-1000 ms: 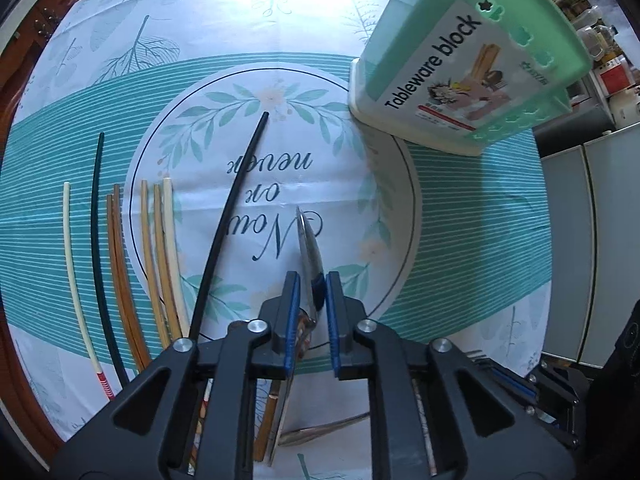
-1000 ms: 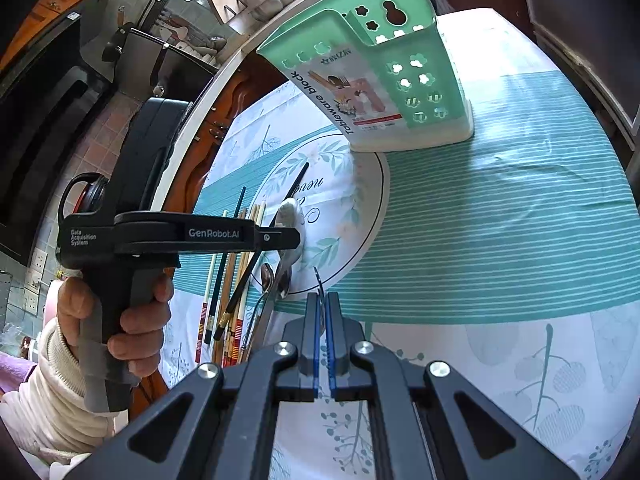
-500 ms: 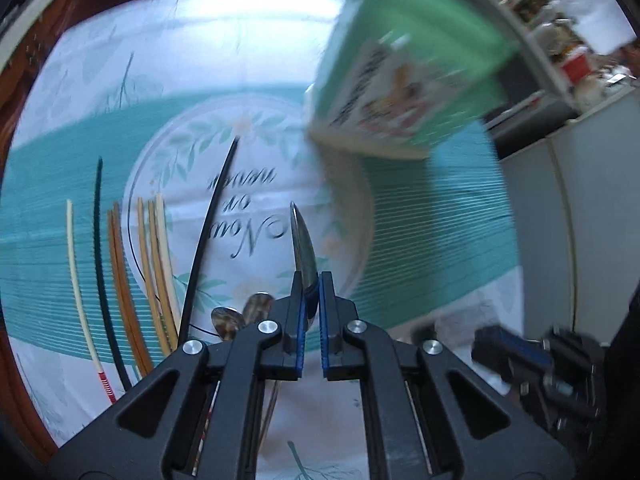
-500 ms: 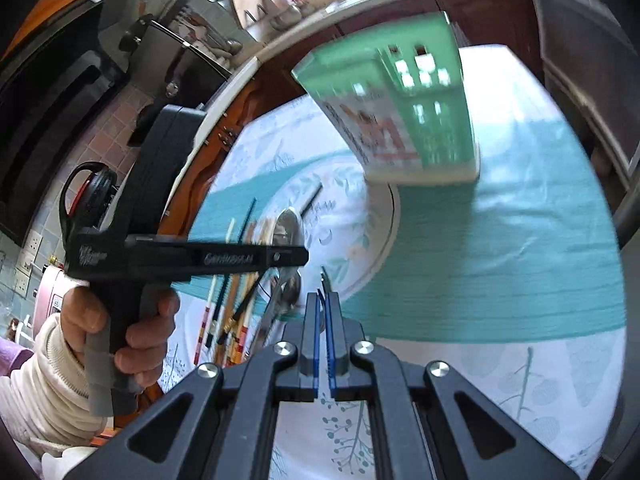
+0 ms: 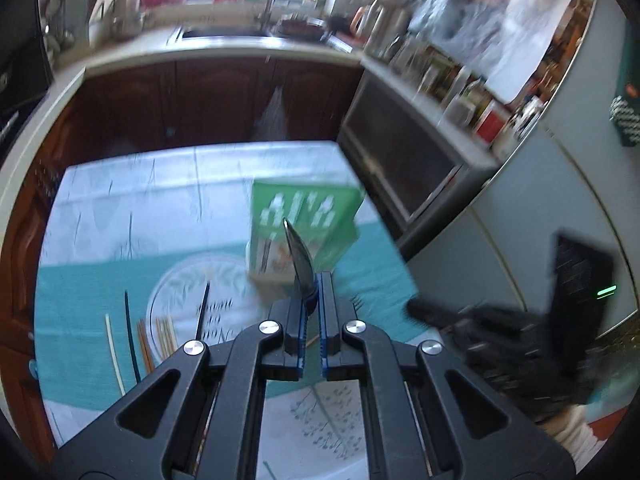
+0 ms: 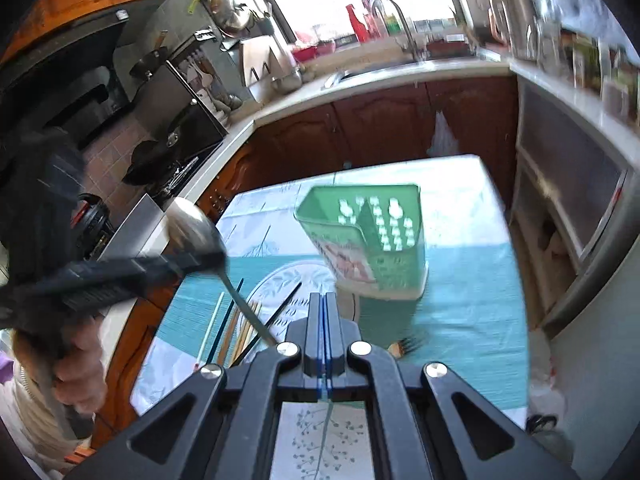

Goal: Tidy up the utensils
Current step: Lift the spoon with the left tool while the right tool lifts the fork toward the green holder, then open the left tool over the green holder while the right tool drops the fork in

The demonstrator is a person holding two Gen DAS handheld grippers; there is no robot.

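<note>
Left tool (image 5: 310, 314) first: seen from its own camera, its blue pads are clamped on a metal spoon (image 5: 300, 260), bowl edge-on, held clear above the worktop (image 5: 120, 208). Beyond the bowl stands the green utensil holder (image 5: 308, 216), blurred. Loose chopsticks (image 5: 158, 334) lie at lower left on the teal cloth.

Right-hand view: my right tool (image 6: 323, 308) is fully closed and, as far as I can tell, grips nothing. At left, my left hand (image 6: 76, 364) holds the other tool with the spoon's bowl up and handle slanting down. A fork (image 6: 408, 346) lies just beside my right tool.

I judge the spoon stiff, light and slippery; gripping the flat handle near the neck should stop it pivoting.
</note>
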